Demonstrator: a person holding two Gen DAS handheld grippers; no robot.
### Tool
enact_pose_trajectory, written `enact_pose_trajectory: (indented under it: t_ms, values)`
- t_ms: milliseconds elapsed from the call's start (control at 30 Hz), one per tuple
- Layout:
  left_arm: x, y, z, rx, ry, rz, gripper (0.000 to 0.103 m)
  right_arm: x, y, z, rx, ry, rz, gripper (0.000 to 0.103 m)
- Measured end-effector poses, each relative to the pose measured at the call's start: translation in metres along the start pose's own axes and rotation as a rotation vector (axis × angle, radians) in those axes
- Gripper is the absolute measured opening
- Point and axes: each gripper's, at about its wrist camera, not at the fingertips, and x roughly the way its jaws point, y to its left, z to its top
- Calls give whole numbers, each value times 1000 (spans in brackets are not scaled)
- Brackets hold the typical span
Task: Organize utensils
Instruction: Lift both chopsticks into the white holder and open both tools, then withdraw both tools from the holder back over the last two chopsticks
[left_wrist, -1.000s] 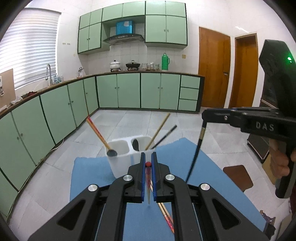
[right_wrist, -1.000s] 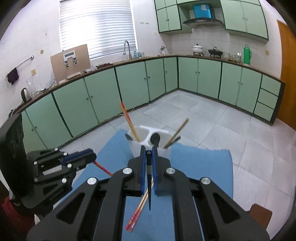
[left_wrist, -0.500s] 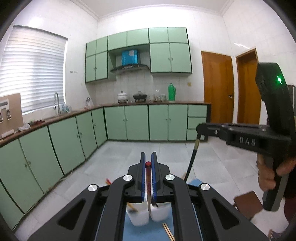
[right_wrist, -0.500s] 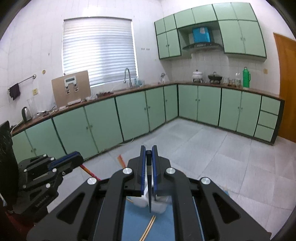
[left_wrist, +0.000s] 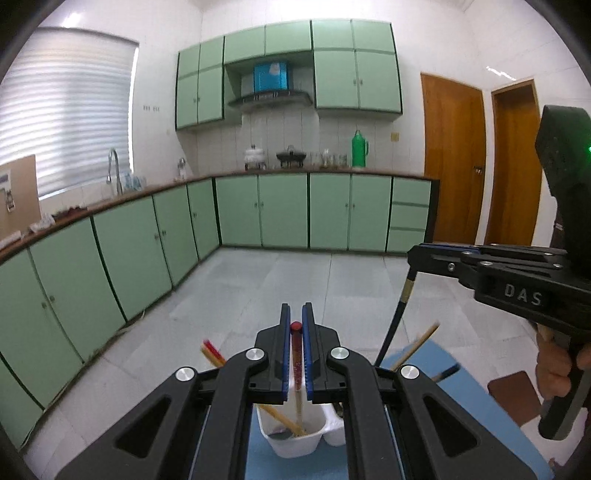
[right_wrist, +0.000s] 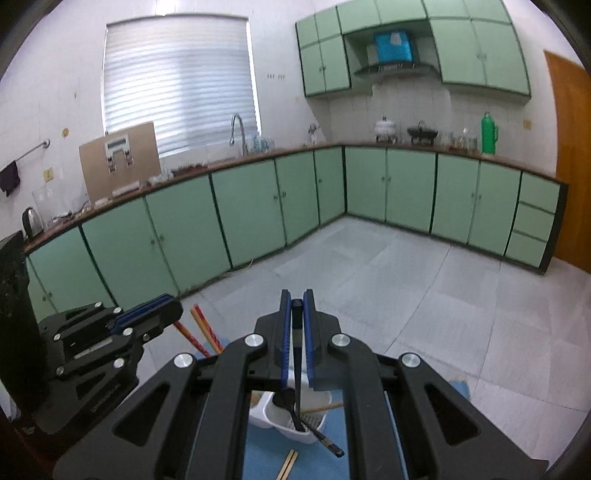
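Note:
My left gripper (left_wrist: 296, 325) is shut on a red-tipped chopstick (left_wrist: 296, 363) that hangs down into the left compartment of the white utensil holder (left_wrist: 295, 439) below it. My right gripper (right_wrist: 296, 306) is shut on a black chopstick (right_wrist: 296, 369) that points down into the holder's compartment (right_wrist: 291, 421) under it. The holder has chopsticks and a dark spoon in it. The right gripper also shows in the left wrist view (left_wrist: 413, 254), with the black chopstick (left_wrist: 395, 321) hanging from it. The left gripper shows in the right wrist view (right_wrist: 173, 314).
The holder stands on a blue mat (left_wrist: 461, 391). A pair of wooden chopsticks (right_wrist: 288, 463) lies on the mat (right_wrist: 266, 454) in front of the holder. Green kitchen cabinets (left_wrist: 110, 266) and a tiled floor (left_wrist: 295, 280) lie beyond.
Both grippers have risen and come over the holder, tilting up. The chopsticks they hold now point down into its compartments.

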Motion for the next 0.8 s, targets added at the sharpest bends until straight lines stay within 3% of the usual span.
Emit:
enact_pose_trajectory:
  t_ms: [67,133,267,333,400,533,667,800]
  values:
    - [4,3,-6,-11,16,6,9,7,2,-9,-2,25,-7,6]
    - [4,7,-9,-25,23,8,22,9,1,-14,4,33,-19,12]
    - [-16,8,-12,-36,-1,14,30,-5,-2,-16,33,-6,-34,41]
    - [-28,10,-11,-45,-18,25,42,-20,-4,-14,35,-37,-52,45]
    - [-43,7,-15,-51,-33,30,46,-34,-6,-15,42,-61,-73,63]
    - [-73,1,-33,-60,-45,43,58,-68,-10,-28,58,-117,-122,88]
    - [-96,-13,-67,-63,-29,53,65,-97,-8,-62,57,-140,-159,96]
    - [-109,-30,-106,-56,-8,66,73,-108,-2,-107,70,-97,-166,97]
